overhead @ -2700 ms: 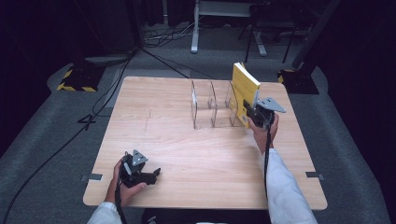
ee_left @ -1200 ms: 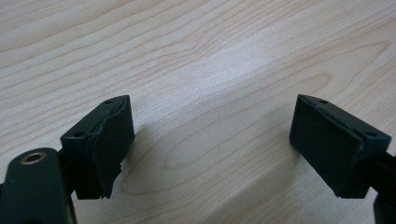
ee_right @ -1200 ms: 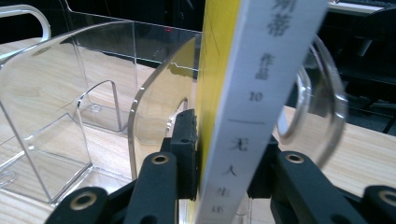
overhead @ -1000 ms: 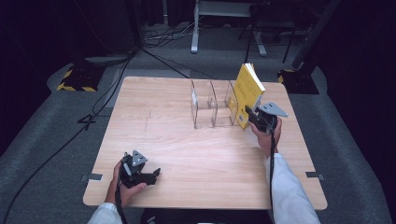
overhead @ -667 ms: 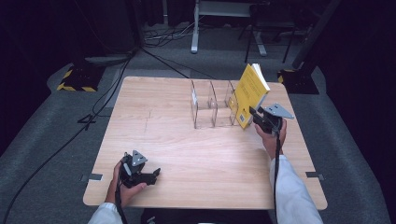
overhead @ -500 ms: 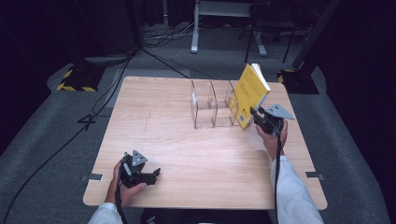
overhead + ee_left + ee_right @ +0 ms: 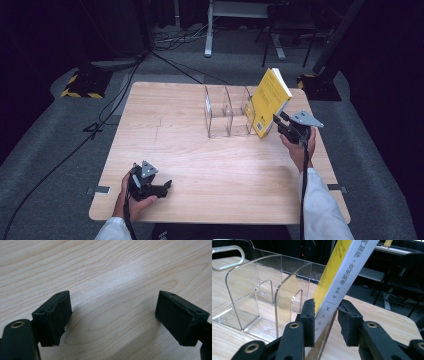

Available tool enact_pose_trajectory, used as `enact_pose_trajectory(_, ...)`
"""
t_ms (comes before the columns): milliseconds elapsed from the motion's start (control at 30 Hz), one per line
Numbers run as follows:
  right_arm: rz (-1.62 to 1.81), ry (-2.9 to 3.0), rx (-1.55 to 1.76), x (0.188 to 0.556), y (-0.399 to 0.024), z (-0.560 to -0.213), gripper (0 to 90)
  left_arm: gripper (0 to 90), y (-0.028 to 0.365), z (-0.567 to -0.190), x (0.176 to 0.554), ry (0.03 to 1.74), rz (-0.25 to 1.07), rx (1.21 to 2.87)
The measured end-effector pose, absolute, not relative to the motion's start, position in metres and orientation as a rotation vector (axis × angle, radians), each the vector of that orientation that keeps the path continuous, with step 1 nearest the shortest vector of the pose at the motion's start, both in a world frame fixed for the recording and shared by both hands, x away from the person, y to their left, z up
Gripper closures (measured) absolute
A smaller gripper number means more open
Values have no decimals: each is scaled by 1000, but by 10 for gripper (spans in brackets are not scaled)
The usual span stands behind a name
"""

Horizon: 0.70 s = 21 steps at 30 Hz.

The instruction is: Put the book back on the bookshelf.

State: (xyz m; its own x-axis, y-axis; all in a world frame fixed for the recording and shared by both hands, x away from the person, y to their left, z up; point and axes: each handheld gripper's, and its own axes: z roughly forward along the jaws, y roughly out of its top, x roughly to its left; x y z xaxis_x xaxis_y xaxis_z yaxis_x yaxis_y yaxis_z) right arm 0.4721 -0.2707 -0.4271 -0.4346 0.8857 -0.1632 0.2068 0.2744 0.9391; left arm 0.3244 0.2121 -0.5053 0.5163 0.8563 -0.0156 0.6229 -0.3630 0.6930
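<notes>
With its jaws just eased apart around the spine, the right gripper [image 7: 325,315] leaves the yellow book [image 7: 269,100] leaning in the clear rack's [image 7: 225,112] end slot, seemingly placed, while the left gripper [image 7: 112,317] rests empty and agape on the table [image 7: 190,165]

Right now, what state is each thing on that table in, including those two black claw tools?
Yellow book: tilted, leaning in the right end of the rack, its spine between the right gripper's jaws.
Clear rack: upright on the table, its other slots empty.
Right gripper: jaws just been opening; one pad touches the spine, the other stands clear.
Left gripper: open, nothing between its jaws, resting low over the table.
</notes>
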Motion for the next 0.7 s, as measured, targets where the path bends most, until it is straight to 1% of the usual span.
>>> enact_pose_trajectory(200,1157,1856,962,469,-275,-420,696,145,212,-505,324,1200,464,2109)
enact_pose_trajectory(300,1131,1889,937,468,-275,-417,730,144,212,-505,324,1201,463,2109)
enact_pose_trajectory(433,1140,1921,937,467,-278,-414,739,145,212,-505,325,1200,464,2109)
enact_pose_trajectory(700,1104,1986,864,459,-273,-406,724,145,212,-505,325,1199,464,2110)
